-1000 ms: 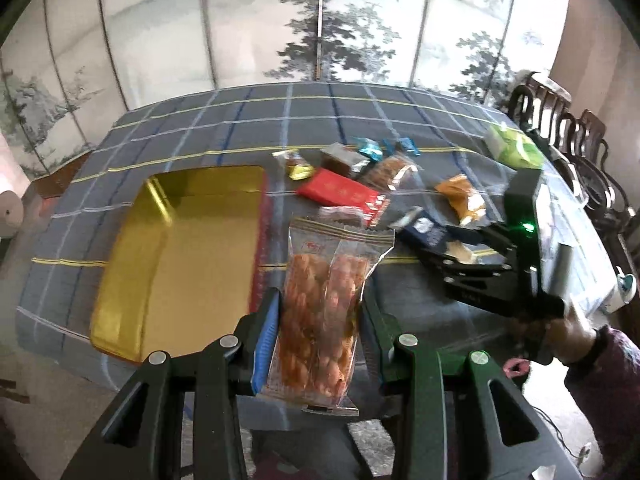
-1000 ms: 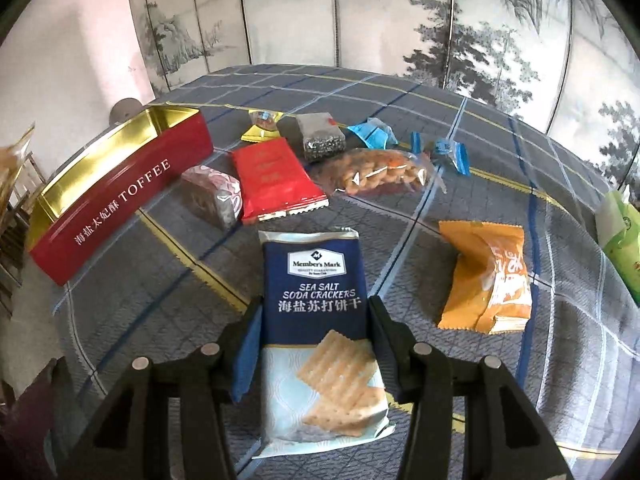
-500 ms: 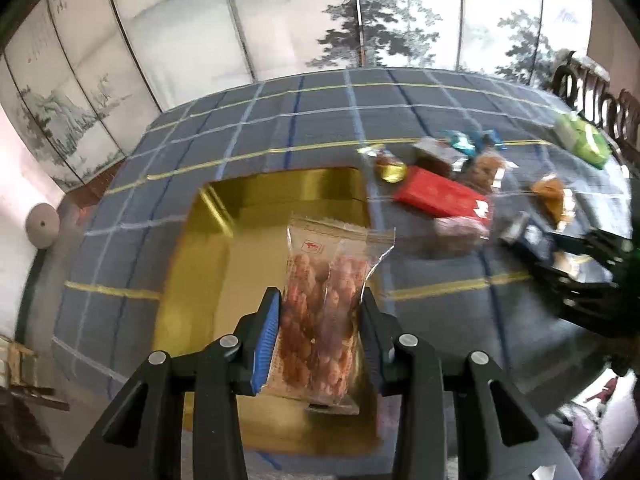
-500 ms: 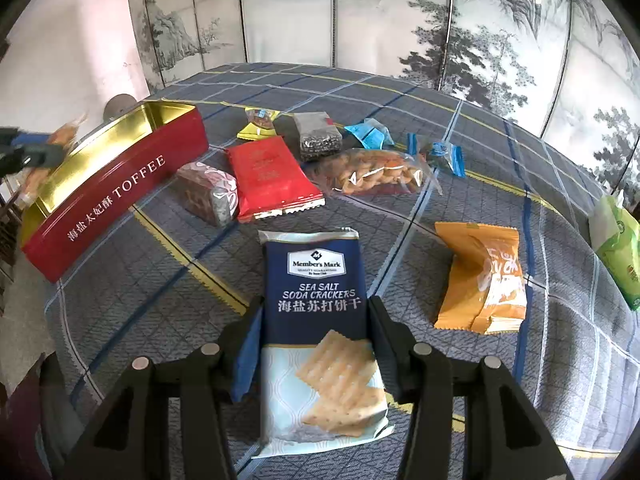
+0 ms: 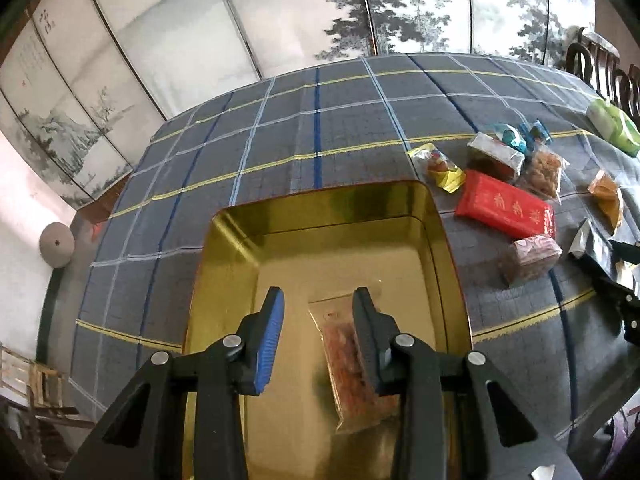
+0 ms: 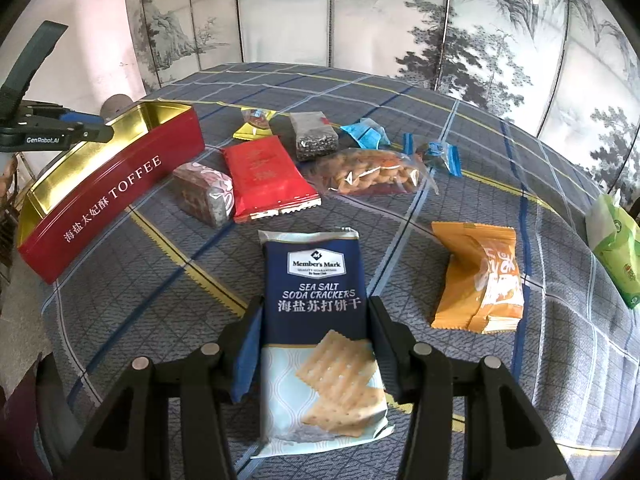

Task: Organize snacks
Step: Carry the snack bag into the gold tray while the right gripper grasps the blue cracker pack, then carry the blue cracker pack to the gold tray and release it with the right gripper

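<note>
Left wrist view: the left gripper hangs over a gold-lined tin at centre frame, fingers released with nothing between them. A clear packet of orange snacks lies on the tin's floor, partly hidden behind the right finger. Right wrist view: the right gripper at lower centre clasps a blue cracker packet resting on the checked surface. Other snacks lie scattered above it, with the red tin at left.
</note>
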### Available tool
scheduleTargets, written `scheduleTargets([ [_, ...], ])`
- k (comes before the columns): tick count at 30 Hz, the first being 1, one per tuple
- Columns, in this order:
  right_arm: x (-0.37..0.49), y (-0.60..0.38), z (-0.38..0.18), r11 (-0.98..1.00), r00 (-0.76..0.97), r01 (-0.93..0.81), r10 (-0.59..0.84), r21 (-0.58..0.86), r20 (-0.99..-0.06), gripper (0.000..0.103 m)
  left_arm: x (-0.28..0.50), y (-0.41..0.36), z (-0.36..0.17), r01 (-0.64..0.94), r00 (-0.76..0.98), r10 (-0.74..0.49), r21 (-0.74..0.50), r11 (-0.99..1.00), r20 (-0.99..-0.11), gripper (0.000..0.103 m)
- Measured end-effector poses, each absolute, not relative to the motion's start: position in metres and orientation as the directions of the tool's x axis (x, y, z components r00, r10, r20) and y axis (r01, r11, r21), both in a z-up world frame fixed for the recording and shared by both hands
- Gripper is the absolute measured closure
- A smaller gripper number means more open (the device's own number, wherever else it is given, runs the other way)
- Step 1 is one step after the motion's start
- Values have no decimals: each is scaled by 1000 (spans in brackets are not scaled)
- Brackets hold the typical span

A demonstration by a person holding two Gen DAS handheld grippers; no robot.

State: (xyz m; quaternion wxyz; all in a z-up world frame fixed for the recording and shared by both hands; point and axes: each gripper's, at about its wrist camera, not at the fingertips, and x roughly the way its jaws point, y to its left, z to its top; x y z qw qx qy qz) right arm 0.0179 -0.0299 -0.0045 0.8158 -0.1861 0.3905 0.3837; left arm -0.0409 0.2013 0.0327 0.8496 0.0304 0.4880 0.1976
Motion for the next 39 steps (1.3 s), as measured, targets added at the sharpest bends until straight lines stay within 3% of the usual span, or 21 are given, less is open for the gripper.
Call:
scheduleTargets([
  [8,18,-30,-4,640,401,-769,481,-1,-780,52,-52,194,38,-338,446,362,221,915,-818,66],
  [13,17,-32,-4,652,403,-758,475,6,-782,52,-72,185,50,-391,457,387,211,896,-801,47],
  [24,14,-47,-1,700,369,-706,496,110,-786,52,-98,160,74,-434,481,446,237,869,-755,26],
  [39,6,-57,10,721,359,-671,519,172,-776,52,-132,166,70,-503,456,440,184,844,-773,25],
])
